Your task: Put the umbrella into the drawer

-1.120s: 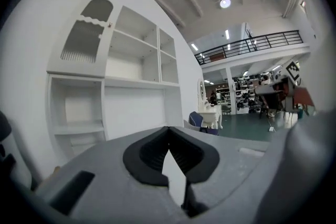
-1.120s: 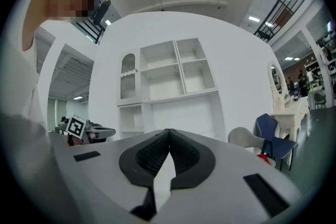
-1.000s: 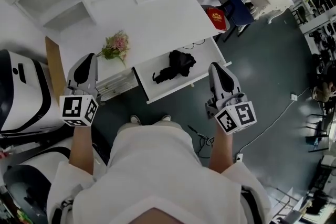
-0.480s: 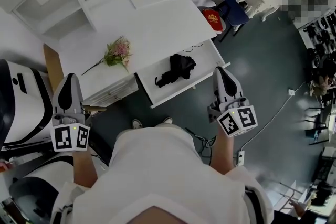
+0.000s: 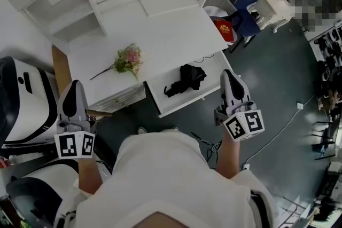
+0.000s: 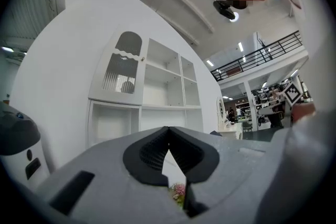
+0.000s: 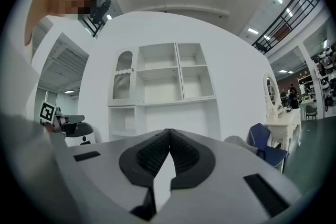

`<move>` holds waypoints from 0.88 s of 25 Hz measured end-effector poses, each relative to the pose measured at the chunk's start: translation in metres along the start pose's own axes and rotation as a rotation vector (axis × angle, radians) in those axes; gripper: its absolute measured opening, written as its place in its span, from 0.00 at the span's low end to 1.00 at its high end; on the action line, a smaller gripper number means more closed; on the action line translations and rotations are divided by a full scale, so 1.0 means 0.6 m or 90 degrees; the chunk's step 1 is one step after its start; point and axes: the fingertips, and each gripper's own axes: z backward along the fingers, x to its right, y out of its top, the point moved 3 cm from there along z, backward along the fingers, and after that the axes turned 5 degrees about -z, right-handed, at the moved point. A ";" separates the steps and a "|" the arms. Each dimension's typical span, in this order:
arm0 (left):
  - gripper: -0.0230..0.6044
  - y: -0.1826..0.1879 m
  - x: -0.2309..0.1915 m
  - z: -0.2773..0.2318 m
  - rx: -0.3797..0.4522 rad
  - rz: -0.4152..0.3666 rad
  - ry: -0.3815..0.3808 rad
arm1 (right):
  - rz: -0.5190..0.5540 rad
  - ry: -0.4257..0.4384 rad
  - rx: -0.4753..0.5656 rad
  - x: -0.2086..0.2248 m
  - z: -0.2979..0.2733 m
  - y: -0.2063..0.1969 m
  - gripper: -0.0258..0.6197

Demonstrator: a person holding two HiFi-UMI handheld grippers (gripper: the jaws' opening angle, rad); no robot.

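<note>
umbrella (image 5: 185, 78) is lying inside the open drawer (image 5: 159, 94) while the left gripper (image 5: 74, 85) and right gripper (image 5: 228, 74) are hovering shut and empty on either side, so a careless shove is risking bunched fabric snagging under the desk (image 5: 160, 34).

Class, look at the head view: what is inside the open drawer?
A black umbrella lies in the drawer, on its white floor. The drawer's back end runs under the desktop, so anything there is hidden, as is the floor beneath the umbrella.
</note>
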 end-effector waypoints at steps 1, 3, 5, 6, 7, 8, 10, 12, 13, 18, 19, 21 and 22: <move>0.06 0.000 -0.001 -0.002 0.001 0.003 0.003 | 0.000 0.004 0.000 -0.001 -0.005 0.001 0.04; 0.06 0.002 -0.001 -0.006 0.004 0.006 0.007 | -0.002 0.011 0.001 -0.003 -0.012 0.001 0.04; 0.06 0.005 0.005 -0.010 0.007 0.002 0.004 | -0.003 0.017 0.001 -0.003 -0.016 0.000 0.04; 0.06 0.007 0.009 -0.012 0.008 0.000 0.001 | -0.004 0.019 0.001 -0.003 -0.016 0.000 0.04; 0.06 0.009 0.012 -0.013 0.009 -0.001 -0.003 | -0.006 0.021 0.001 -0.002 -0.016 -0.001 0.04; 0.06 0.011 0.015 -0.014 0.010 -0.002 -0.005 | -0.007 0.022 0.001 -0.002 -0.018 -0.002 0.04; 0.06 0.015 0.017 -0.017 0.013 -0.003 -0.006 | -0.010 0.025 0.004 -0.001 -0.024 -0.002 0.04; 0.06 0.017 0.020 -0.018 0.013 -0.004 -0.009 | -0.012 0.028 0.006 -0.002 -0.028 -0.002 0.04; 0.06 0.017 0.022 -0.018 0.012 -0.005 -0.010 | -0.012 0.030 0.006 -0.004 -0.028 -0.003 0.04; 0.06 0.023 0.023 -0.024 0.014 -0.005 -0.016 | -0.006 0.034 -0.003 -0.007 -0.023 -0.003 0.04; 0.06 0.024 0.025 -0.026 0.016 -0.006 -0.018 | -0.005 0.033 -0.003 -0.005 -0.021 -0.001 0.04; 0.06 0.025 0.029 -0.028 0.016 -0.006 -0.023 | -0.006 0.030 -0.003 -0.001 -0.018 0.000 0.04; 0.06 0.024 0.031 -0.029 0.015 -0.006 -0.025 | -0.006 0.028 -0.003 0.001 -0.017 0.001 0.04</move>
